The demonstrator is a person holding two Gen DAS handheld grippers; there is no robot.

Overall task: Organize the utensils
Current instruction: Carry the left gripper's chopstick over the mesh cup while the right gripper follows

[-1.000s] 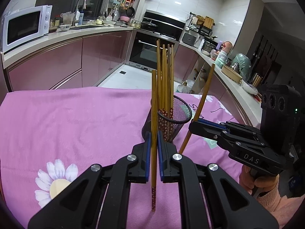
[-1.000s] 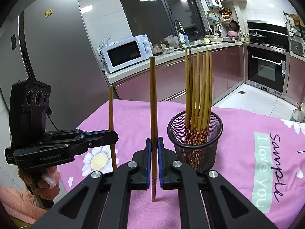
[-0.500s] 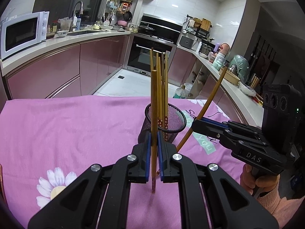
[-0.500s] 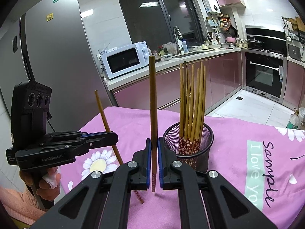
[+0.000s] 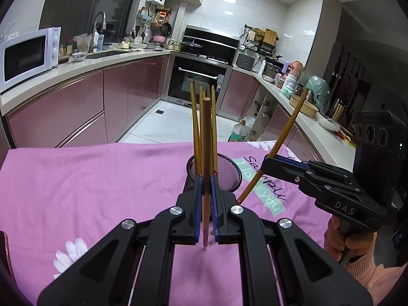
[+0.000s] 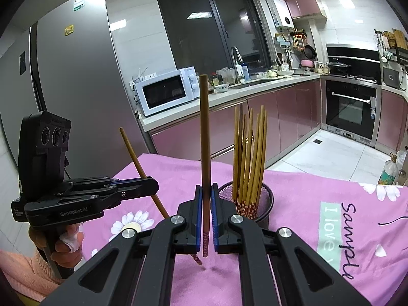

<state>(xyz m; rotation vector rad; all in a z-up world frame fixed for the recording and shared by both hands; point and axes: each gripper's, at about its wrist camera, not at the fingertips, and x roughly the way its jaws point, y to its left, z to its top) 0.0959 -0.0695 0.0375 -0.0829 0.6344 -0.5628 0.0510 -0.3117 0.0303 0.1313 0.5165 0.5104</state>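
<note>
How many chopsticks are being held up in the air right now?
2. One chopstick stands upright in the left claw; another chopstick is pinched in the right claw. Others stand in the mesh cup.

Two loose brown chopsticks, patterned pink tips down, both lifted above pink cloth: one upright, other tilted.
Black mesh holder upright on cloth, near its middle, beside printed lettering.
Bundle of like chopsticks standing in holder, patterned ends down, tops fanned slightly.
</note>
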